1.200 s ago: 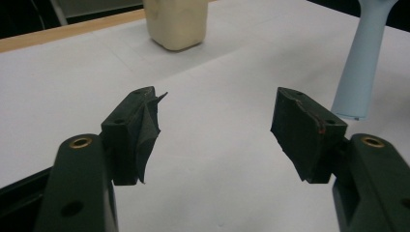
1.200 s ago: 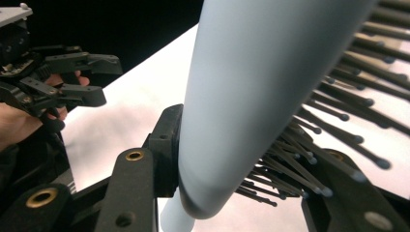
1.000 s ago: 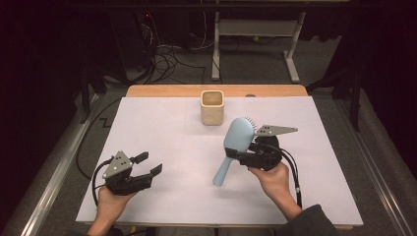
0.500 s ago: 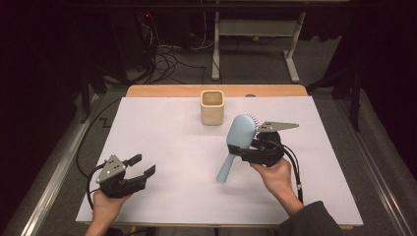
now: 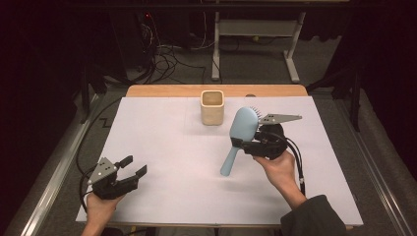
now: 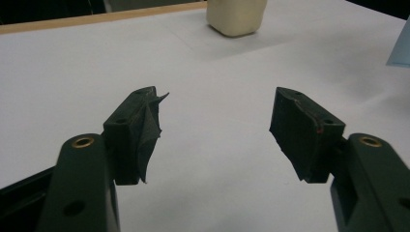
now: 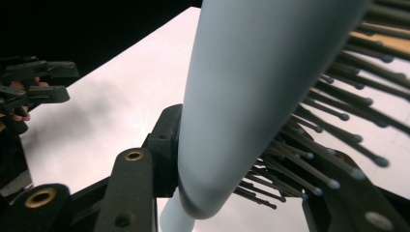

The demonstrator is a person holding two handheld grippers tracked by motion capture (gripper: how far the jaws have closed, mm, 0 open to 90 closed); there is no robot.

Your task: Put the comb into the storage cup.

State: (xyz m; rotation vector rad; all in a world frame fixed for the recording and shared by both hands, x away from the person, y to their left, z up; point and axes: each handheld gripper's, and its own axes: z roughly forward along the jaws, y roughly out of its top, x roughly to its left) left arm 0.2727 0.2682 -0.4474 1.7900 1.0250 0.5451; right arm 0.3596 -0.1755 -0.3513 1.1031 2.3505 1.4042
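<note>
A light blue hairbrush (image 5: pixel 239 135) with dark bristles hangs above the white table cover, head up toward the back, handle slanting down to the front left. My right gripper (image 5: pixel 248 146) is shut on it where the head meets the handle; in the right gripper view the brush (image 7: pixel 251 96) sits between the jaws, bristles to the right. A beige square cup (image 5: pixel 212 107) stands upright near the table's back edge, left of the brush head. My left gripper (image 5: pixel 134 167) is open and holds nothing at the front left, its jaws wide apart in the left gripper view (image 6: pixel 215 121), where the cup (image 6: pixel 236 17) stands far ahead.
A white sheet (image 5: pixel 167 147) covers the wooden table (image 5: pixel 162 91). Cables trail from both grippers. Beyond the table are a dark floor with tangled cables (image 5: pixel 167 56) and a white metal frame (image 5: pixel 253 34).
My left gripper has drawn back toward the front left corner and sunk a little. The right gripper and brush have stayed about where they were.
</note>
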